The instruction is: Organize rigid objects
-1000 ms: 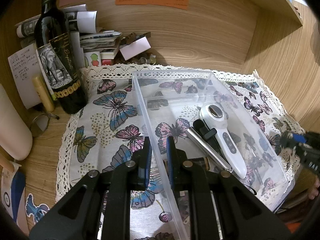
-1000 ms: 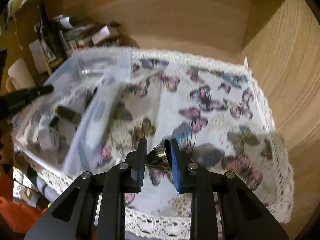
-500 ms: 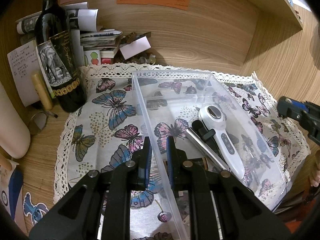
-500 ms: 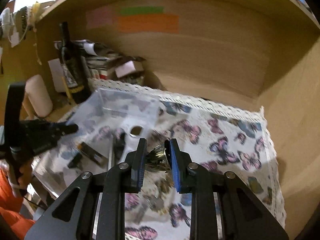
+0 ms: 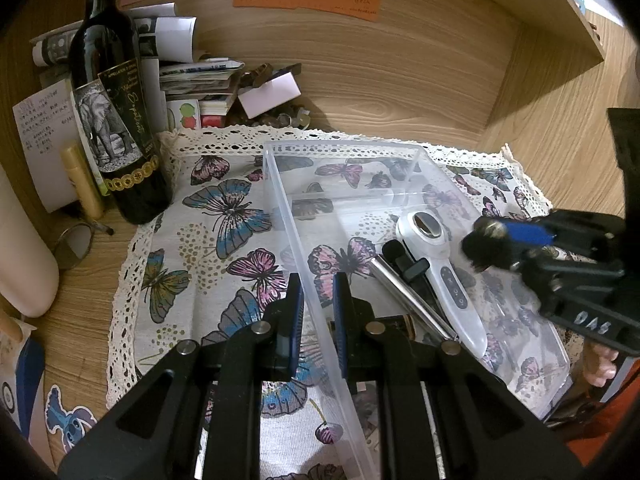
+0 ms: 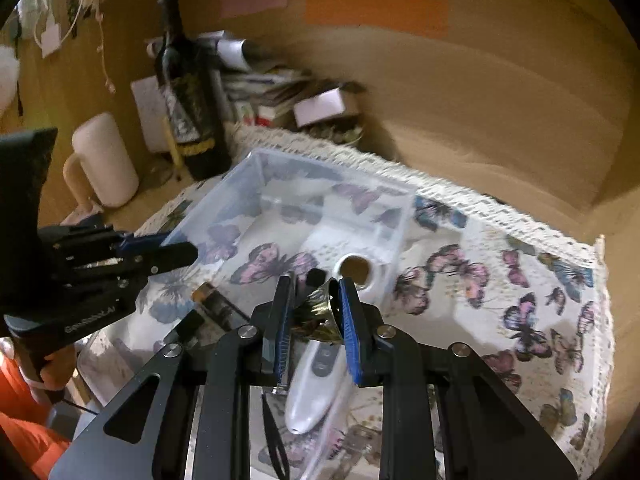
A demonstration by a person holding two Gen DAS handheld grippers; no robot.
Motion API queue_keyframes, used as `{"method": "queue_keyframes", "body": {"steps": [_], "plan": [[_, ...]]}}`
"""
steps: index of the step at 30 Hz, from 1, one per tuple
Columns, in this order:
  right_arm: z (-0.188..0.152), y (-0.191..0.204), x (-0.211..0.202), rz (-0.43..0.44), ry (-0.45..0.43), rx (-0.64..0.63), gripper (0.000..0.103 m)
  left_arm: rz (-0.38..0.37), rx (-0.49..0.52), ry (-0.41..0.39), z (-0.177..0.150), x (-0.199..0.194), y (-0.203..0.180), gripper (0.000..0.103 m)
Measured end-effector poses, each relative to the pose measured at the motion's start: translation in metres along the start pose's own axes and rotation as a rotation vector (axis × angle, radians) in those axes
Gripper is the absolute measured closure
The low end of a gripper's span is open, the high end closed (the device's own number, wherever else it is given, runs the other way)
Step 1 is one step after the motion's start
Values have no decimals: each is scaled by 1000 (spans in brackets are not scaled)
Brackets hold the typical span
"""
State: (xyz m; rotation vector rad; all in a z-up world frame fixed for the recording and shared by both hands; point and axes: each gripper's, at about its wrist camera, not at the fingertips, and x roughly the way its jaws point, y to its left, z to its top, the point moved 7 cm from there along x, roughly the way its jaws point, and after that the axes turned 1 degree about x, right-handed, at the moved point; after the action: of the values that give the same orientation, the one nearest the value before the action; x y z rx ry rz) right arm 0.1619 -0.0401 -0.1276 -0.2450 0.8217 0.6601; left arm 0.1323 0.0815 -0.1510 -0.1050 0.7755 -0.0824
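A clear plastic bin lies on the butterfly cloth. In it lie a white handheld device, a silver rod and a black clip. My left gripper is shut on the bin's left wall. My right gripper is shut on a small gold and black object and holds it above the bin, over the white device. The right gripper also shows in the left wrist view, over the bin's right side.
A dark wine bottle stands at the cloth's back left, with papers, small boxes and a yellow tube beside it. A cream mug stands further left. Wooden walls close the back and right.
My right gripper has carried the gold object from over the bare cloth leftward to above the bin. My left gripper has kept its hold on the bin wall.
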Motion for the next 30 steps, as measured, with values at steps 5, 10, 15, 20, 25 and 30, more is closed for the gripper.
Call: {"method": "queue_keyframes", "body": {"steps": [5, 10, 15, 20, 25, 30], "plan": [[-2, 10, 14, 33, 50, -12, 82, -2, -2, 0, 0, 0, 0, 90], [1, 7, 4, 28, 30, -1, 79, -1, -1, 0, 0, 0, 1, 90], [4, -17, -19, -11, -21, 58, 69, -1, -1, 0, 0, 0, 1, 90], [-2, -50, -41, -93, -40, 112, 69, 0, 0, 0, 0, 0, 1, 90], [-24, -74, -49, -157, -3, 148, 69, 1, 0, 1, 1, 0, 1, 90], [-52, -78, -44, -158, 60, 159, 69, 3, 3, 1, 1, 0, 2, 90]]}}
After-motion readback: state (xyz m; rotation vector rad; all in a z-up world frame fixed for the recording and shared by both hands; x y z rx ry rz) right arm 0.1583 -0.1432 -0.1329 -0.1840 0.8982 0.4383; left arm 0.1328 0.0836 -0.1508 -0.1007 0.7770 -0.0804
